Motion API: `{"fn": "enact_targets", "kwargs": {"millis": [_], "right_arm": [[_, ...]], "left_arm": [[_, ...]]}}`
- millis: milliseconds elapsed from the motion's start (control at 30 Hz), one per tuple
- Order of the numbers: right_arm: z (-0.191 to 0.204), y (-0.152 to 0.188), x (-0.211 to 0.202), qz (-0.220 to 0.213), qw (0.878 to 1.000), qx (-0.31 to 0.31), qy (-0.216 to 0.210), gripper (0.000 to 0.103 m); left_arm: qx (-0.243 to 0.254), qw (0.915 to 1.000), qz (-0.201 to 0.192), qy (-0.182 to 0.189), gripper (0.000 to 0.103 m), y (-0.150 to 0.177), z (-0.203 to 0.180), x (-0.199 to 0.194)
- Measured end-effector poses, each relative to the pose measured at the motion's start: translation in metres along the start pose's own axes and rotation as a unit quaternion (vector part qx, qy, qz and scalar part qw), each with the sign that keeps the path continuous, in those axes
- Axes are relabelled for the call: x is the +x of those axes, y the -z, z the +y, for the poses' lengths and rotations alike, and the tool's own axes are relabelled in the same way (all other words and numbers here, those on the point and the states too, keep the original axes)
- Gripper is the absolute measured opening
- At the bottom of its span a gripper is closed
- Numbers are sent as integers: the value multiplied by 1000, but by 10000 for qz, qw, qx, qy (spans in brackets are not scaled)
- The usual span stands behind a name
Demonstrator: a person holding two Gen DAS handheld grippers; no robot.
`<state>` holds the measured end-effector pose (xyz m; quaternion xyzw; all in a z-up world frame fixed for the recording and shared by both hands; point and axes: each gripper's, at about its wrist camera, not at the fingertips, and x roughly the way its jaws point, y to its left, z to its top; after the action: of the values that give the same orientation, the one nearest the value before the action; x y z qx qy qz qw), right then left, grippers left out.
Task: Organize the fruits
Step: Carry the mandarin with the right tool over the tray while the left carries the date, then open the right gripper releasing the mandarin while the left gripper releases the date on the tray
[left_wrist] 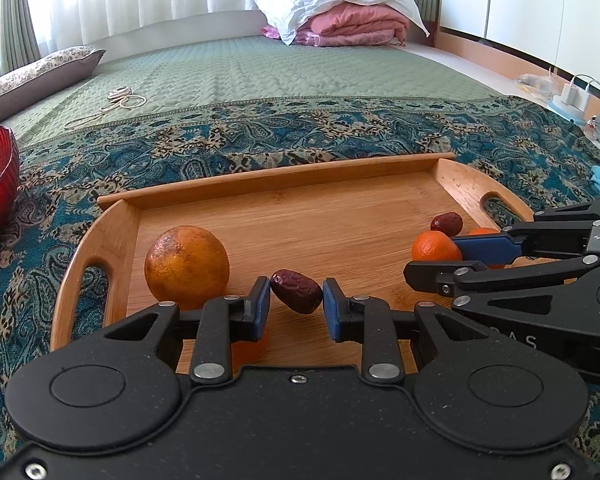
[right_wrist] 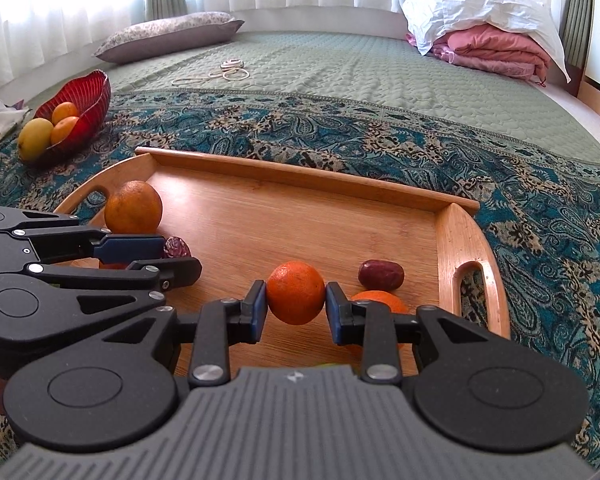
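Bedspread [right_wrist: 420, 140] under tray [right_wrist: 456, 248] — centre bare, fruit near handles.

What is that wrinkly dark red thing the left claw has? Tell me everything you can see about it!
The wrinkly red fruit looks like a dried date: dark reddish brown, oval, with shiny, creased skin. It is squeezed between the blue pads of the left claw, one pad on each end, and it sits tilted, its left end higher. It is over the wooden tray, close to the big orange but not touching it. Whether it rests on the tray or is lifted a little is hard to tell.
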<state>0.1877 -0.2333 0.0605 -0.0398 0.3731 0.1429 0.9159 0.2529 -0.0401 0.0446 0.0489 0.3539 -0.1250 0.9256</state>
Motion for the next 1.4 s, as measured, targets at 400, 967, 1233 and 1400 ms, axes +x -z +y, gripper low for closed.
{"fn": "enact_targets", "kwargs": {"millis": [400,967,1233,1400], "right_arm": [[2,0,4,104,9999,-81,-1,37],[2,1,-4,-36,9999,-76,-82,45],[2,1,-21,-254,9997,-15,-63,57],[3,2,-34,-414,9991,8,38,65]], "left_arm": [[15,10000,-13,13,27,3,-2,7],[-133,9998,-64,91,35,1,5,0],[-270,9995,-180,-18,54,-1,11,-17],[-332,9990,-282,-123,68,-1,13,-32]]}}
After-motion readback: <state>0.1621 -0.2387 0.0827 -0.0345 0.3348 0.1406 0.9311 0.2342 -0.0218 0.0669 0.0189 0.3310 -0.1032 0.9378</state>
